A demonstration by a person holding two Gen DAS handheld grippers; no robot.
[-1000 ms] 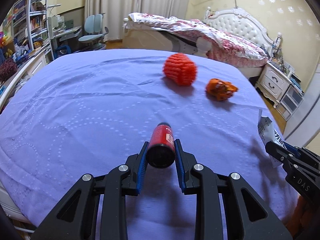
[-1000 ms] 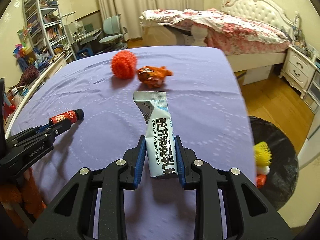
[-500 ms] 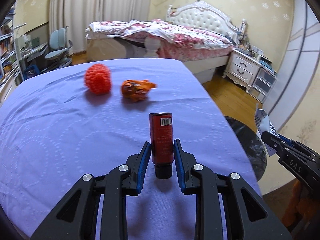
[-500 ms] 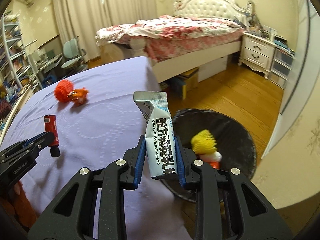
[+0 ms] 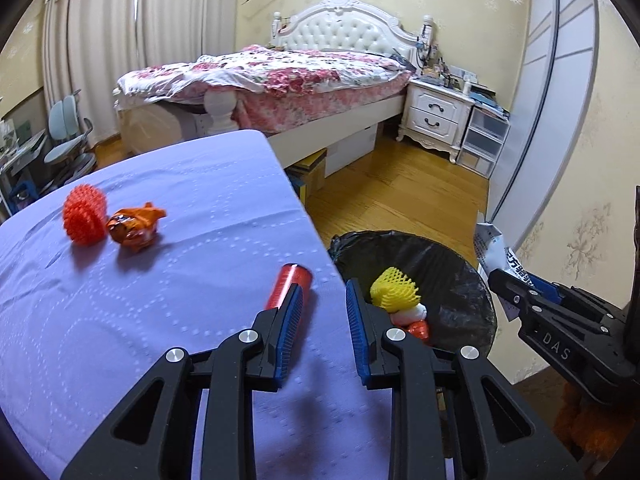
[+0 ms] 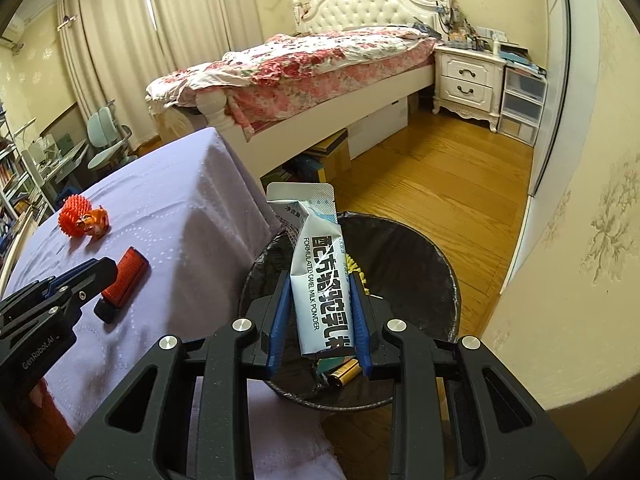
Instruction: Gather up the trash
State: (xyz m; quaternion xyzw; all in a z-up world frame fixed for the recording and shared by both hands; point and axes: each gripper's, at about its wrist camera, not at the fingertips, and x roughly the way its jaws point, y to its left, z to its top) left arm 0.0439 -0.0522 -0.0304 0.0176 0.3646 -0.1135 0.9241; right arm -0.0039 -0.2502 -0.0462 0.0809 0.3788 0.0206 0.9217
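My left gripper [image 5: 321, 294] is open; a small red bottle [image 5: 289, 286] lies loose against its left finger, over the purple table's right edge. It also shows in the right wrist view [image 6: 124, 272]. My right gripper [image 6: 320, 292] holds a white milk powder sachet [image 6: 318, 268] above the black-lined trash bin [image 6: 424, 248], with a gap showing at the left pad. The bin [image 5: 448, 264] holds a yellow foam net [image 5: 394, 290] and other trash. A red foam net [image 5: 85, 220] and an orange wrapper [image 5: 134, 227] lie on the table.
The purple-clothed table [image 5: 140, 300] ends just left of the bin. A bed [image 5: 280, 76] and a white nightstand [image 5: 436, 120] stand behind on the wooden floor [image 5: 400, 192]. A wall [image 6: 580, 240] is close on the right.
Both grippers swung right toward the bin. My left gripper opened and the red bottle slipped out to its left finger. The right gripper's jaws widened slightly around the sachet over the bin.
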